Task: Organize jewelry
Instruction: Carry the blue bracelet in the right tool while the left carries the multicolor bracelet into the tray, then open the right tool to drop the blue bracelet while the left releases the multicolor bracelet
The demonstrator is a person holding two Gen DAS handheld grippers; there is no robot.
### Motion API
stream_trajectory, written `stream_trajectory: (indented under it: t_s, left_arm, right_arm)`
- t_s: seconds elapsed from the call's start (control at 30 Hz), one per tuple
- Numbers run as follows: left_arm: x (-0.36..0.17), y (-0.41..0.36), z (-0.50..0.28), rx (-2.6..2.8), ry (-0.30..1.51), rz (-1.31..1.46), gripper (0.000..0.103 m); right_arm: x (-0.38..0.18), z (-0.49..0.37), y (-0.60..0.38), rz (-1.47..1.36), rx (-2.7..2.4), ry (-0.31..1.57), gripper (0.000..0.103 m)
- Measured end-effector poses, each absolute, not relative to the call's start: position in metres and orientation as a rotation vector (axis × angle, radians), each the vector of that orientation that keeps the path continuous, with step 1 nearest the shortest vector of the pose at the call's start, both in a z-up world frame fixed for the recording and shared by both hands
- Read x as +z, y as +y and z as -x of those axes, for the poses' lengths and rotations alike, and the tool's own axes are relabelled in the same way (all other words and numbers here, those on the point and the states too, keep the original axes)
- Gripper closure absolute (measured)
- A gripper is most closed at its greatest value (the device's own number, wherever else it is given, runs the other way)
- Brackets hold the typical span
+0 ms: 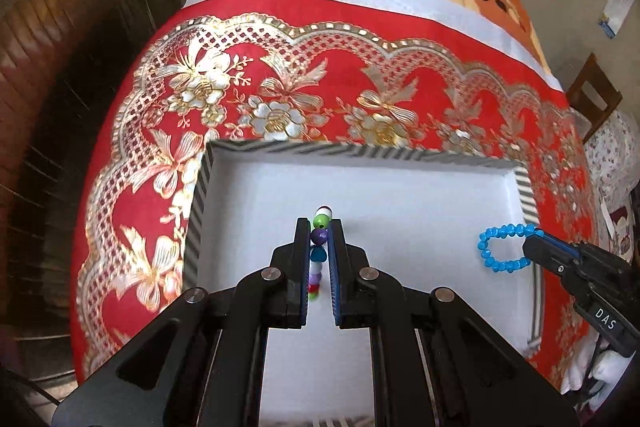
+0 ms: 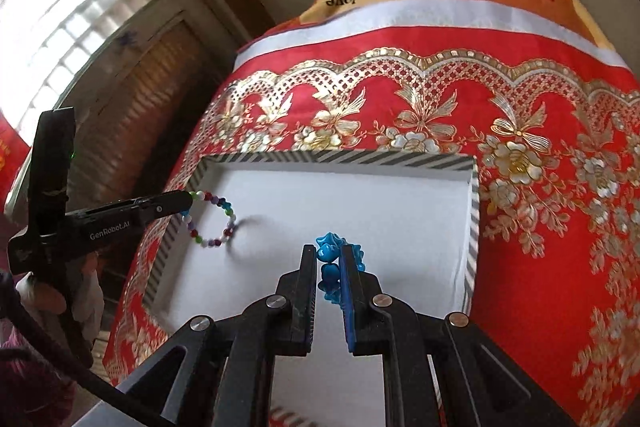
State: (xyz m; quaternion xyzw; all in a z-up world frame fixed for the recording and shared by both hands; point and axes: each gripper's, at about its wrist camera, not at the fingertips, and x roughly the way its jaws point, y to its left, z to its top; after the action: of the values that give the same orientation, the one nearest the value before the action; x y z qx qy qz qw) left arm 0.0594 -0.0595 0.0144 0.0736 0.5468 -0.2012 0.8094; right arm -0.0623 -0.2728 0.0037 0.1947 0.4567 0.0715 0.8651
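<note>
Two bracelets in the air above one white box [image 1: 400,195] with a striped rim, on the table under a red and gold cloth [image 1: 360,67].

Left tool [image 1: 319,227]: pressed together on the multicolour bead bracelet [image 1: 320,227], pinching one side of the loop. In the right wrist view [image 2: 212,219], loop hanging free past the tips, just inside the left wall of the box, with a blurred shadow on the floor beside it, so apparently not yet touching.

Right tool [image 2: 327,255]: pressed together on the blue bead bracelet [image 2: 330,259]. In the left wrist view [image 1: 502,247], loop sticking out sideways from the tips, over the right part of the box, long axis about level and running toward the box middle.

Deciding relation: box floor directly below both loops, each tool nearest to its own side. Probably only lowering and letting go remains, left bracelet near the left wall, blue one near the right wall. Well apart from each other, so small risk of tangling.
</note>
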Motion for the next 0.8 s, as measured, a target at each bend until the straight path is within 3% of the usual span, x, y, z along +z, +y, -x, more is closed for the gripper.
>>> stream_trajectory:
  t_s: [0.57,0.63,0.7,0.8]
  left_arm:
    - [-0.03,-0.036,-0.105,-0.301,1.222,-0.118,0.095]
    - [-0.031,-0.035,-0.106,-0.309,1.211,-0.1,0.088]
    - [-0.031,-0.033,-0.105,-0.315,1.204,-0.078,0.071]
    - [-0.028,-0.03,-0.101,-0.308,1.185,-0.079,0.069]
  right_arm:
    - [-0.041,0.004,-0.308,-0.264,-0.095,1.022,0.093]
    - [-0.041,0.002,-0.306,-0.25,-0.089,1.01,0.088]
    - [-0.042,0.001,-0.305,-0.255,-0.079,1.005,0.072]
    - [-0.04,0.002,-0.301,-0.242,-0.08,1.001,0.071]
